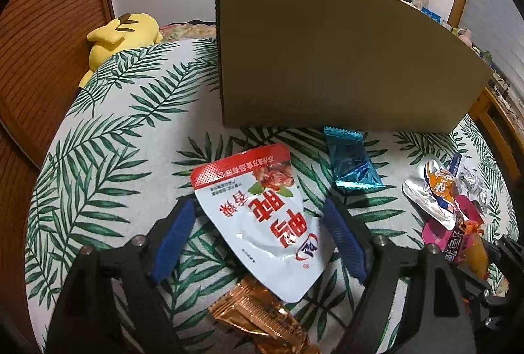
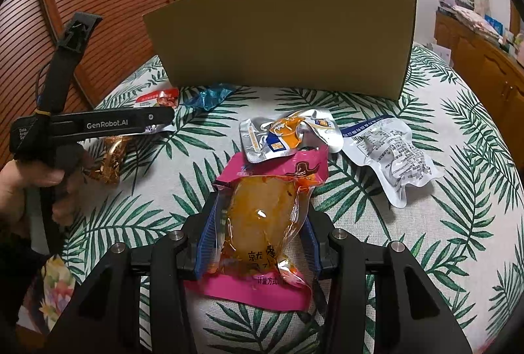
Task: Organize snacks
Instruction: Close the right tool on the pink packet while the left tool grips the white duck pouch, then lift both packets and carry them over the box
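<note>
Snacks lay scattered over the leaf-print cloth (image 1: 98,157) in front of the upright cardboard box (image 1: 327,59) when I looked. My left gripper (image 1: 258,239) stood wide, its blue pads (image 1: 173,239) on either side of the white and red pouch (image 1: 262,216) without pressing on it; the pouch rested flat between them on the cloth, its red end toward the box. Under the pouch's near corner I saw a copper-foil packet (image 1: 258,318), partly covered by it. Just beyond my right-hand pad sat a teal wrapper (image 1: 350,160), close to the foot of the box.

My right gripper (image 2: 258,223) was narrowed on the pink and orange packet (image 2: 265,210), the pads pressed against both its sides, the pink bottom edge hanging below the fingers. Right beyond it I found a silver and orange sachet (image 2: 285,134) overlapping the pink top edge, and beside that to the right a white and blue pouch (image 2: 389,151), crumpled, print side up. From the right wrist I could also see a hand (image 2: 29,183) at the left edge gripping the handle of the other gripper, whose black arm crossed above the copper packet. Behind the cloth, at the far left by the wooden panel, a yellow plush toy (image 1: 121,33) lay on its side
</note>
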Tool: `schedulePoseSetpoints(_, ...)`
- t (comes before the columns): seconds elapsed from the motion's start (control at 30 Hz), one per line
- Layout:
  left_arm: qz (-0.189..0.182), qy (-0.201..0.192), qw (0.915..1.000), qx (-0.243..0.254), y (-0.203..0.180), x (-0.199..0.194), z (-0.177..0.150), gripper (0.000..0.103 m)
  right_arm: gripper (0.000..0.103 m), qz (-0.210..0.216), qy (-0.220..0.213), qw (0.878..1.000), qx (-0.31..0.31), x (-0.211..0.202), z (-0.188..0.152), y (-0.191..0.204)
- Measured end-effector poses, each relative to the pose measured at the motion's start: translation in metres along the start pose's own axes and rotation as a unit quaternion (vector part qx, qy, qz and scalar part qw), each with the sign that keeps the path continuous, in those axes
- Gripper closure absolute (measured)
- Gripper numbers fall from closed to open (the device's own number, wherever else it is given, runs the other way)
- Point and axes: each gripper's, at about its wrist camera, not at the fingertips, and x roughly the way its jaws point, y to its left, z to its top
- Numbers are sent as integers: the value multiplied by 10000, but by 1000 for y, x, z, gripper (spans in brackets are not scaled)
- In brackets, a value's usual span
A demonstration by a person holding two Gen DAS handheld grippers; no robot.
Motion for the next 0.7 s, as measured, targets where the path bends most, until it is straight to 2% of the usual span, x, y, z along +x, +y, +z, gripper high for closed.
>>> schedulePoseSetpoints(0.1, -78, -41, 10000, -7, 3, -2, -2, 30, 58, -64, 50, 9999, -90, 1, 1, 3)
schedulePoseSetpoints(0.17, -153, -44, 9999, -7, 3, -5, -3, 43, 57, -101, 85, 9998, -132, 2, 1, 4)
schedulePoseSetpoints(0.27, -288, -51, 9996, -31, 4, -10, -6, 56, 56, -94, 126, 9998, -142, 3, 1, 4)
schedulePoseSetpoints(0.5, -604, -106, 9981, -31, 8, -20, -12, 67, 57, -61, 200, 9996, -214, 2, 1, 4)
schedulePoseSetpoints(0.6, -707, -141, 9974, 8, 4, -26, -14, 72, 64, 16, 266, 9992, -294, 0, -1, 3)
schedulePoseSetpoints(0.7, -788, -214, 9966, 71, -1, -32, -18, 77, 65, 147, 242, 9991, -305, -4, -5, 1)
